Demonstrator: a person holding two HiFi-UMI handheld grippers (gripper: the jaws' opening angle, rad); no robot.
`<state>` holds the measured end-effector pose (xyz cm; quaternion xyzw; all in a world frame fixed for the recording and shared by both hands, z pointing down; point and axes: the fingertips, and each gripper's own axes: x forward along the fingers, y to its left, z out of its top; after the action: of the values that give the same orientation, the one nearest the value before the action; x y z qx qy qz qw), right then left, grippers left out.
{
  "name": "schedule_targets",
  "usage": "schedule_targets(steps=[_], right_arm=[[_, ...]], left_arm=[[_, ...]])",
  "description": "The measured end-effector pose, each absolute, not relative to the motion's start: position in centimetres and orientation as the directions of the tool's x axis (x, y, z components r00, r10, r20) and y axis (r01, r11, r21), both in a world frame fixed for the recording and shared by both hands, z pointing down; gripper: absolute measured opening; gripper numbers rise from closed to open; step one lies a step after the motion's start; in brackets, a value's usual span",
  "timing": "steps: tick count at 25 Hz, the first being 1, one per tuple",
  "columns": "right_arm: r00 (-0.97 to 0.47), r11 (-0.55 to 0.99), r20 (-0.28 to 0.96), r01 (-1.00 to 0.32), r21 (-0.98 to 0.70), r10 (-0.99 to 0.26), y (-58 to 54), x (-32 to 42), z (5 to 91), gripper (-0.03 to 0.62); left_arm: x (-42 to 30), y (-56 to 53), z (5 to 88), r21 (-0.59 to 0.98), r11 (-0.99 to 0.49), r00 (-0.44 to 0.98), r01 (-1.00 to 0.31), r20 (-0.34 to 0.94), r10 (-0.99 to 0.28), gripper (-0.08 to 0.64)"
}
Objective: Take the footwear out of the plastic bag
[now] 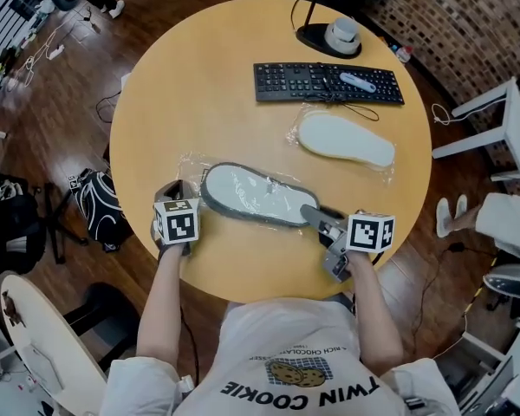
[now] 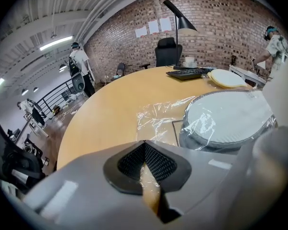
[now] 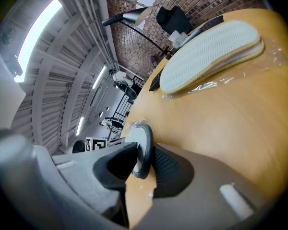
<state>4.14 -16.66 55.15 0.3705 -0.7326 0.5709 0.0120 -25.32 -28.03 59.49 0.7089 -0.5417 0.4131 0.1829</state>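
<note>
A grey slipper with a white insole lies on the round wooden table, its left end still wrapped in a clear plastic bag. My left gripper is at the bag's left end, shut on a fold of the film. In the left gripper view the film runs from the slipper into the closed left gripper. My right gripper is shut on the slipper's right end. In the right gripper view the slipper's grey rim stands clamped in the right gripper.
A second, cream slipper lies in its own clear bag behind the first, also seen in the right gripper view. Farther back are a black keyboard and a lamp base. The table's front edge is close to both grippers.
</note>
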Motion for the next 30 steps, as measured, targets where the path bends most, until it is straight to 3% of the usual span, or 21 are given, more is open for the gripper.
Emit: schedule_targets(steps=[30], right_arm=[[-0.594, 0.028, 0.472, -0.641, -0.767, -0.652, -11.3, 11.1, 53.6, 0.092]], left_arm=[[-25.5, -27.8, 59.1, -0.183, -0.306, 0.047, -0.934, 0.789, -0.613, 0.005]])
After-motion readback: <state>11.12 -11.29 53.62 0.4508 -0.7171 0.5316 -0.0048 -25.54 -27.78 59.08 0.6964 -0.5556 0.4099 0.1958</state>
